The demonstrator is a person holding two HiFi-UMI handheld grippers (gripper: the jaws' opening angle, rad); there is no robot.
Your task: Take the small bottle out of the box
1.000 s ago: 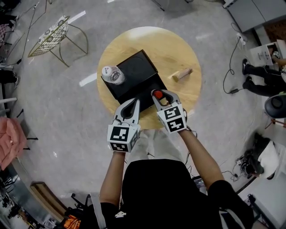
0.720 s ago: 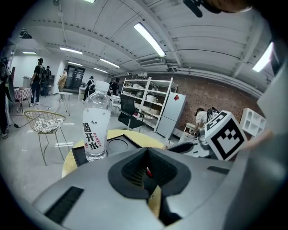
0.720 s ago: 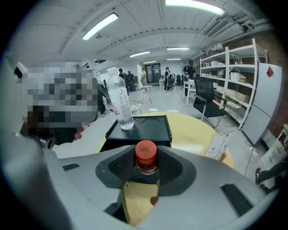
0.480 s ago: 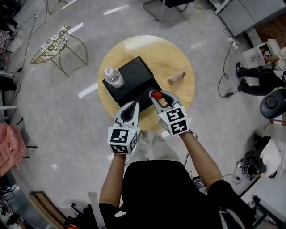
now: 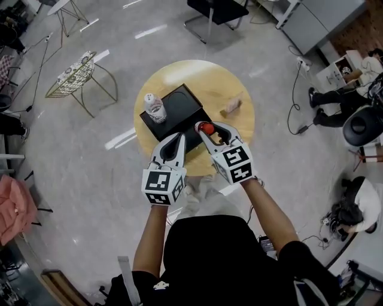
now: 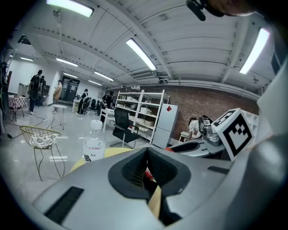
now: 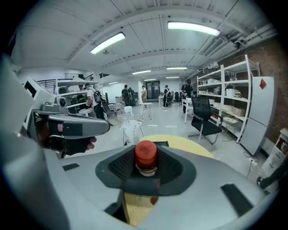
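A small bottle with a red cap sits upright between the jaws of my right gripper, which is shut on it. It hangs over the near edge of the open black box on the round wooden table. My left gripper hovers beside it to the left, jaws together with nothing in them. Both grippers are held above the table's near side.
A clear water bottle stands at the box's left corner. A small wooden block lies on the table's right part. A wire chair stands to the left on the floor, a black chair beyond the table, cables and people at the right.
Both grippers have risen away from the table, which now looks smaller and farther. The right gripper still carries the red-capped bottle; the left has stayed shut.
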